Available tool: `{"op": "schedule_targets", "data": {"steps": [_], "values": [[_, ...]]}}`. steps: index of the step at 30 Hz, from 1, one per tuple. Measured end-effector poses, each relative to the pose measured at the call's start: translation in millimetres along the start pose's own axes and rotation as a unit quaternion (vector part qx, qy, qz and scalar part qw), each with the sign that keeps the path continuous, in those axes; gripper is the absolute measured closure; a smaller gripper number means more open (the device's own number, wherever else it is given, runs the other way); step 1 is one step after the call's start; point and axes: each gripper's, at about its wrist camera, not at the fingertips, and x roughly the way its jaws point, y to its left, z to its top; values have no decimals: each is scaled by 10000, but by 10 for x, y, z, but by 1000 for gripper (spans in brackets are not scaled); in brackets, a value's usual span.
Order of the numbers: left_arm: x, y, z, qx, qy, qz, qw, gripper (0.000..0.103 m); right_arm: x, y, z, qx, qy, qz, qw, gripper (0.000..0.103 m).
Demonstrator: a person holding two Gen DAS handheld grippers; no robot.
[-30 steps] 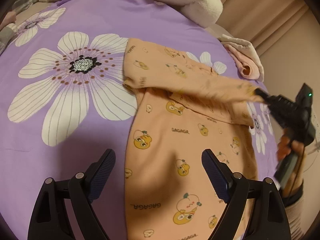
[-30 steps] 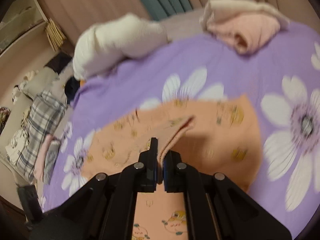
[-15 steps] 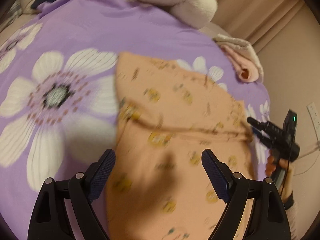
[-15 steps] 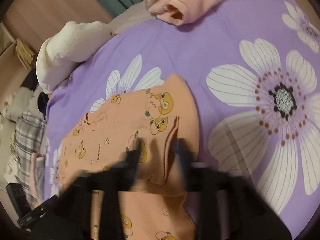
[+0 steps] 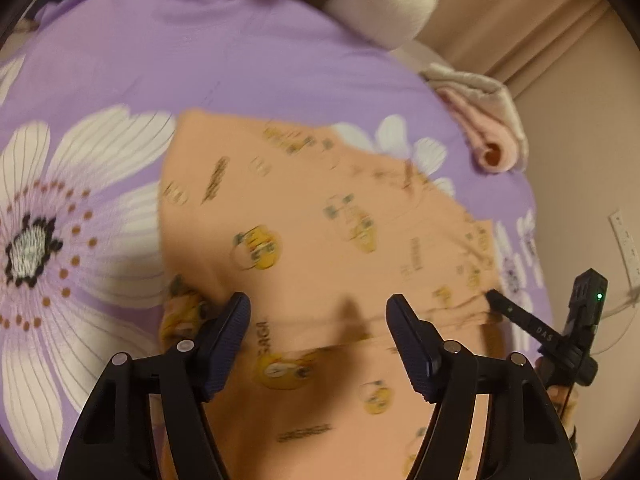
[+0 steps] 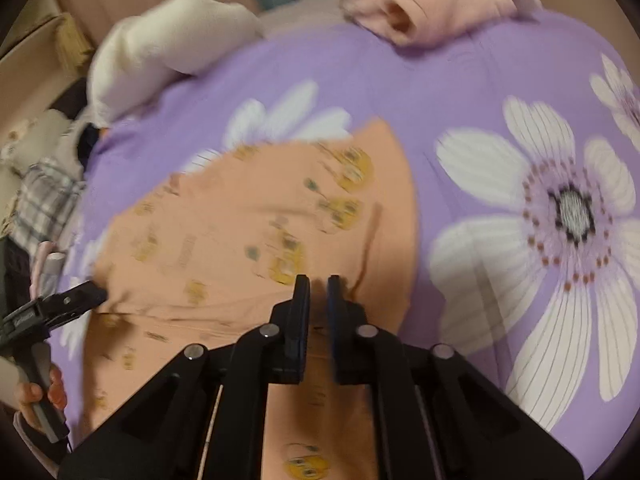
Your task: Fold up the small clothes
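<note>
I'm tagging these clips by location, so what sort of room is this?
Most likely a bedroom: a purple flowered bedspread covers a bed, with a white pillow at its head and curtains behind.

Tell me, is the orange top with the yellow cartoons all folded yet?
Not yet. One sleeve of the orange top looks laid across its front. Now the left gripper is closing over the top's near edge. The right gripper is shut at the far edge; whether it pinches cloth is unclear. The body lies full length on the purple flowered bedspread, so the main folds remain.
</note>
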Motion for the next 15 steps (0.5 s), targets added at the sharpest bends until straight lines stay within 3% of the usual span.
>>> {"op": "schedule_targets", "data": {"steps": [2,5,7,9,15], "values": [[-10,60,-13,-90,16,-27,10000,37,24,-100,-9,251,38,173,9995,100],[-151,39,-22,-177,4,-67,9998,37,-147,-100,-35,416,33,450,9981,88],[-350,25,-98,-169,-47,-132,9998,36,-336,-54,-97,294,-55,529,9982,66],[-511,54,-209,-175,-44,-210,9996,30,-577,-28,-215,210,-149,635,9976,52],[-977,324,-810,-464,-19,-494,9977,19,-1013,-184,-730,345,-59,856,9957,50]]}}
